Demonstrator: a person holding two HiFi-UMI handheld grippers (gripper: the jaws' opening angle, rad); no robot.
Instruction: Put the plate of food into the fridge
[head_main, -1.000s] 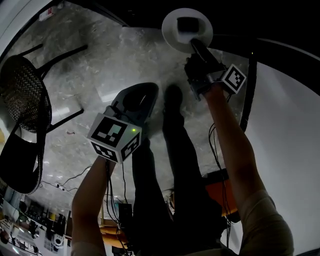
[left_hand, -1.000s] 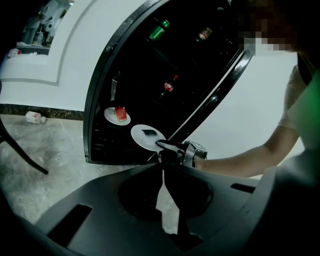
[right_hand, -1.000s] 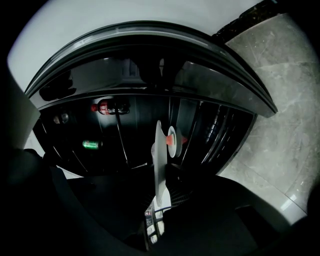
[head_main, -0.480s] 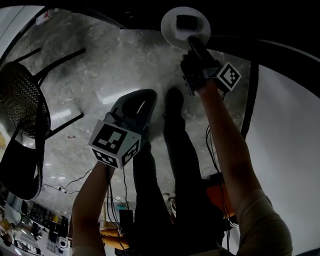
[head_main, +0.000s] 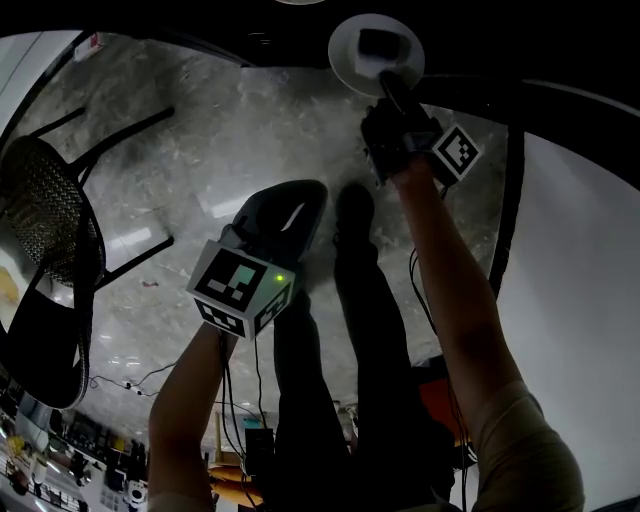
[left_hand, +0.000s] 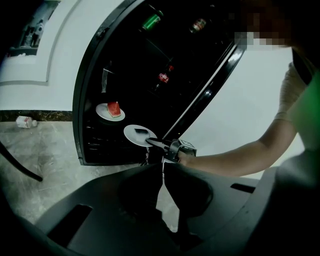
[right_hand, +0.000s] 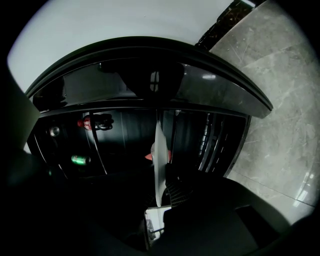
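Head view: we pinch the near rim of the white plate (head_main: 345, 55) in our right gripper (head_main: 388, 88), up at 12 o'clock. The plate carries a dark piece of food (head_main: 378, 43) and hangs at the open front of the black fridge (left_hand: 87, 145). Our left gripper (head_main: 295, 205), at 7 o'clock from the plate, has its jaws pressed together on nothing. Inside the fridge, at 10 o'clock from the held plate, we see a second plate (left_hand: 102, 114) bearing a watermelon slice (left_hand: 114, 108).
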